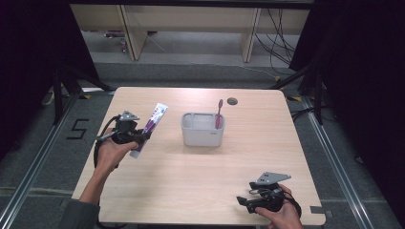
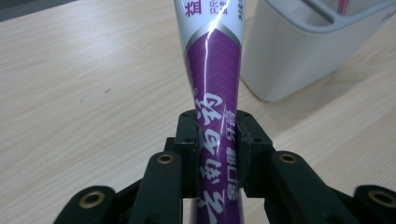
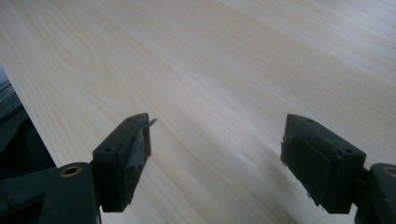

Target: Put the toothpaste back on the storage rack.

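The left gripper [image 1: 138, 137] has its jaws pinched on a purple and white toothpaste tube [image 1: 150, 127], gripping it low on the purple part, as the left gripper view shows with the tube [image 2: 215, 88] squeezed between the two black pads. In the high view the tube tilts up and to the right, its white end pointing toward the far side, and it appears to be clear of the table [image 1: 200, 186] at the left of the scene. Just to its right, near the middle of the table, stands a pale grey holder [image 1: 202, 129] with compartments, and a pink toothbrush [image 1: 219, 113] stands upright in its right compartment; the compartment to the left of it looks free. The right gripper [image 1: 244, 201] rests near the front right corner, its jaws spread wide with nothing between them, bare wood under them in the right gripper view [image 3: 215, 154]. Judging from this, the pick-up of the tube looks done and the toothbrush is already in place; what seems left is to carry the tube rightward over the holder, stand it more upright, lower it into the free compartment and let go
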A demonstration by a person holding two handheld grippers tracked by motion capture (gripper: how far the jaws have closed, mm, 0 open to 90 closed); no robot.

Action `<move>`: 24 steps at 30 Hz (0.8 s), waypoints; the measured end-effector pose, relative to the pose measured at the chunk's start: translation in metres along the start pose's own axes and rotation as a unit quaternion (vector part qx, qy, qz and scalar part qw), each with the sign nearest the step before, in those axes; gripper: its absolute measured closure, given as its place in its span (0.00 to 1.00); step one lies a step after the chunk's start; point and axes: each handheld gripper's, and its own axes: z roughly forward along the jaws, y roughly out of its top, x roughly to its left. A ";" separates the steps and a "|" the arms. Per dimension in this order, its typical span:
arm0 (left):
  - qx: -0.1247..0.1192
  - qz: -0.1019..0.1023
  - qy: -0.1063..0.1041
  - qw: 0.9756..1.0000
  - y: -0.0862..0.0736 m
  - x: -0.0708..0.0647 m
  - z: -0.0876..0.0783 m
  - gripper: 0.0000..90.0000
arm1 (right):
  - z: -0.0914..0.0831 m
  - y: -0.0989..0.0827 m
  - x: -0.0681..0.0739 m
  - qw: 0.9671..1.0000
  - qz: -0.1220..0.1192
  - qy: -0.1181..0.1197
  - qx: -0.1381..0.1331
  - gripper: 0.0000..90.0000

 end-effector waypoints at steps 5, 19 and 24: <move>-0.026 -0.009 -0.003 1.000 0.009 -0.005 0.000 0.81 | 0.000 0.000 -0.001 1.000 0.001 0.001 0.002 0.28; -0.102 -0.010 -0.023 0.994 0.044 -0.030 0.000 0.81 | 0.000 0.000 -0.002 1.000 0.002 0.000 -0.001 0.28; -0.128 -0.018 -0.035 0.991 0.056 -0.040 0.002 0.81 | 0.000 -0.001 -0.001 1.000 0.007 0.002 -0.002 0.28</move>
